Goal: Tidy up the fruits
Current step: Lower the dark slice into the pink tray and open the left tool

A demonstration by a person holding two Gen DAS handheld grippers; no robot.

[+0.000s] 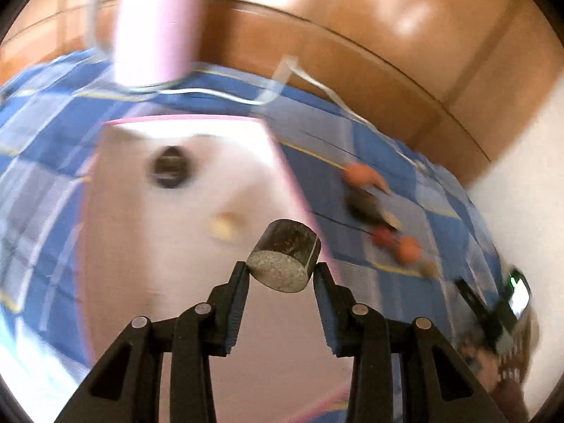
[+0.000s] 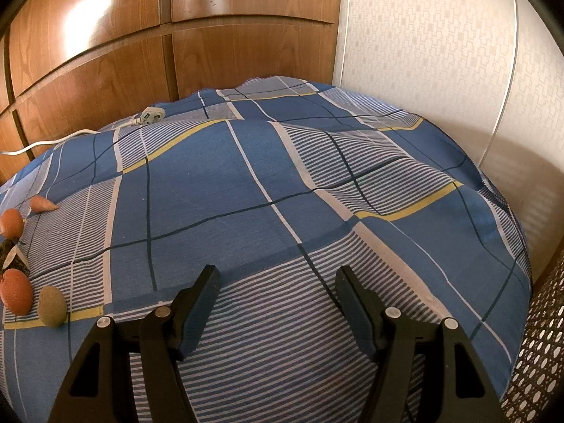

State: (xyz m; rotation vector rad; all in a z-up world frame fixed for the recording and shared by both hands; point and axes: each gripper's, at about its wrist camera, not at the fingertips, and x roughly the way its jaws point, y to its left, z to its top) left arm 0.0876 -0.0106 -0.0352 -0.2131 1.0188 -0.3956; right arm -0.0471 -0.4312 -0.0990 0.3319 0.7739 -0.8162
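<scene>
Blur smears nearly everything beyond the left hand-held gripper (image 1: 280,275) in the left wrist view, so the white tray with a pink rim (image 1: 289,176) below it is soft-edged, and a dark round piece (image 1: 169,171) and a pale bit (image 1: 224,229) lying in it cannot be identified. A pink shape (image 1: 158,24) at the top edge is cut off. To the right, on the blue checked bedsheet (image 1: 398,176), a streaked row of orange and dark fruits (image 1: 380,211) lies beside a white cable (image 1: 317,84). The left hand-held gripper is clamped on a dark cylindrical fruit piece (image 1: 282,261) with a grey speckled cut face, held over the tray's right edge. In the right wrist view, the fruits sit at the left border: an orange one (image 2: 14,290), a brownish-green one (image 2: 52,306), another orange one (image 2: 12,222), partly cropped. A white plug (image 2: 151,117) rests near the wooden wardrobe (image 2: 105,53). The right hand-held gripper (image 2: 276,282) stands apart over bare sheet, holding nothing.
</scene>
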